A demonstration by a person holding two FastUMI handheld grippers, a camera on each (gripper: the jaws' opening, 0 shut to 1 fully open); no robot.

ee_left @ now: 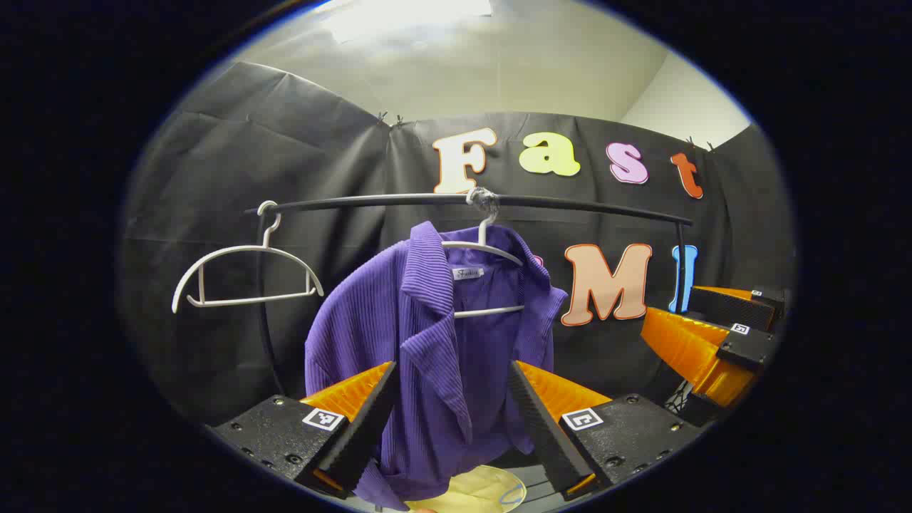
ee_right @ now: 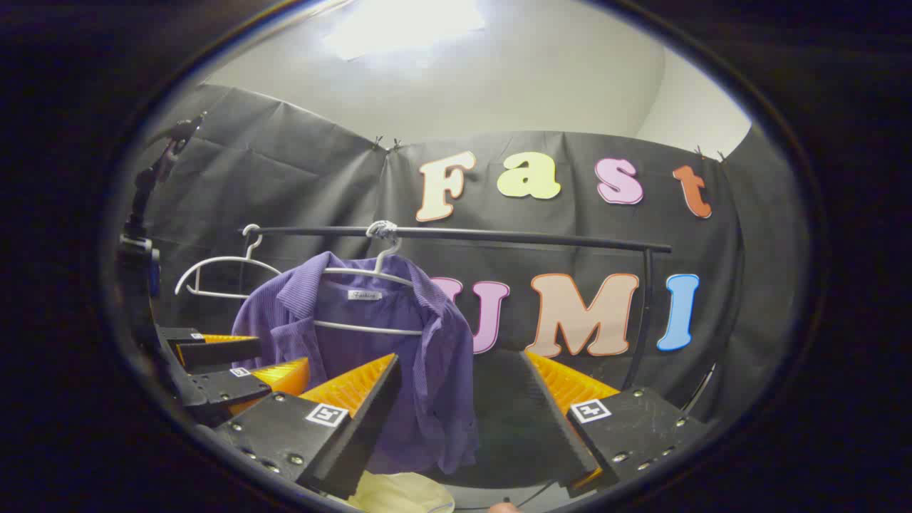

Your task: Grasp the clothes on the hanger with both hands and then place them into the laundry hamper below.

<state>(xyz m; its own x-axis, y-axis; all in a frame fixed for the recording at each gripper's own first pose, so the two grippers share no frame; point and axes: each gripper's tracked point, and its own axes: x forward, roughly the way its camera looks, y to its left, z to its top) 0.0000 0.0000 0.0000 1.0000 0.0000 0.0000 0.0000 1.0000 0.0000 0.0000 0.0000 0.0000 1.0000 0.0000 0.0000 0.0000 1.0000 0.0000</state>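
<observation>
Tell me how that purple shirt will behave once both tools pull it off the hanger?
Probably floppy: the purple shirt drapes in soft folds and its collar sags. It looks like light ribbed cloth, so likely easy to lift but apt to bunch. It hangs lopsided on the white hanger, so it may slide off one side first. Both the left tool and right tool are open.

A: The purple shirt (ee_left: 434, 356) runs out of sight at the bottom of the left gripper view, its hem hidden behind the left gripper (ee_left: 450, 427) fingers.

B: And the pale yellow thing (ee_left: 474, 491) under it?

A: Cut off at the lower edge; possibly the hamper, I cannot tell.

B: The shirt's neck label (ee_right: 365, 294)?

A: Too small to read. The rail (ee_right: 456, 233) stand's foot is hidden too.
</observation>
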